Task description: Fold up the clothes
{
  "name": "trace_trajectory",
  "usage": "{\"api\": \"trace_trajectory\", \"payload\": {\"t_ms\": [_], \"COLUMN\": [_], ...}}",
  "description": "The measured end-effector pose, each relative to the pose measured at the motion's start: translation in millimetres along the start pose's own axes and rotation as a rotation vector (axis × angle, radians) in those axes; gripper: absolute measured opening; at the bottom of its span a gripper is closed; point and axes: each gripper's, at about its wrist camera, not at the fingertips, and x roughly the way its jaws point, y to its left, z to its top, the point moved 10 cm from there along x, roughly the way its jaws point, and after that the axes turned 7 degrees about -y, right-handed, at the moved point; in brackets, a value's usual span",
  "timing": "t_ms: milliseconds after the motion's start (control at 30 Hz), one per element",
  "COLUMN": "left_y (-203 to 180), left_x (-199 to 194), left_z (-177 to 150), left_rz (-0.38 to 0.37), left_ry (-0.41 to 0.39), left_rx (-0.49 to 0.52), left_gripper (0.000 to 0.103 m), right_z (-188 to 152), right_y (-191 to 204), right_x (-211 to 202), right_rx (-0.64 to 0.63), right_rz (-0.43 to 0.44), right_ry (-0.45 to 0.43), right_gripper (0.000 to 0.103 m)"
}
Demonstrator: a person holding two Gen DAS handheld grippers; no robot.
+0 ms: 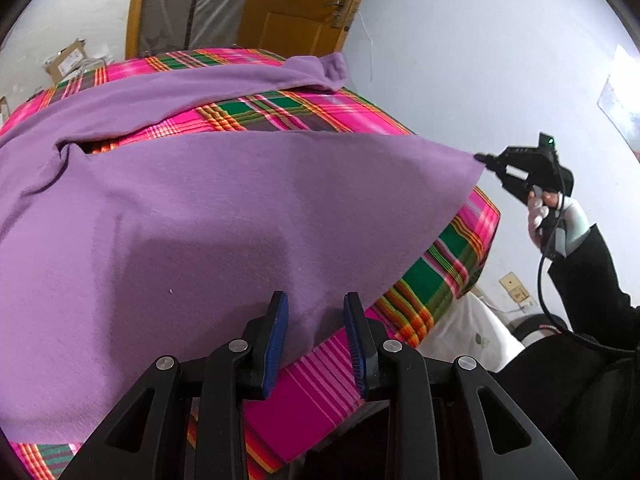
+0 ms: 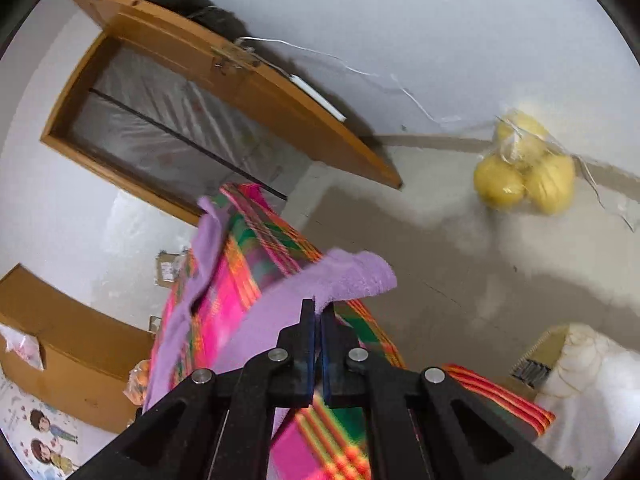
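Two grips differ: right hand-held gripper (image 1: 480, 157) clenched on purple garment (image 1: 224, 216) corner, pulling it taut w/ left hand-held gripper (image 1: 316, 312) released above the hem, prob. ready to pinch.

Home bedroom: plaid-covered bed (image 1: 304, 108), wooden door (image 1: 304, 4), cardboard boxes (image 1: 68, 60).

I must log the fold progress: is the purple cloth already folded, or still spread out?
Still spread: the purple cloth lies in one layer over the plaid bed cover; only one corner is lifted, pinched by the right gripper.
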Motion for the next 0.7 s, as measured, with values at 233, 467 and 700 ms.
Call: {"api": "trace_trajectory", "payload": {"t_ms": [233,467,700], "left_y": [0,25,64], "left_x": [-4,-16,-23], "left_z": [-3,14,20], "left_rz": [-0.038,0.008,0.113], "left_ry": [0.012,-0.064,-0.113], "left_rx": [-0.020,-0.124,-0.237], "left_gripper": [0.030,0.030,0.030], "right_z": [12,29,-34], "right_y": [-35,19,107], "right_x": [-11,-8,43], "right_rx": [0.029,-0.171,-0.509], "right_rz": [-0.123,-0.059,0.094], "right_ry": [-0.043,-0.085,0.117], "right_gripper": [0.005,0.035,0.035]}}
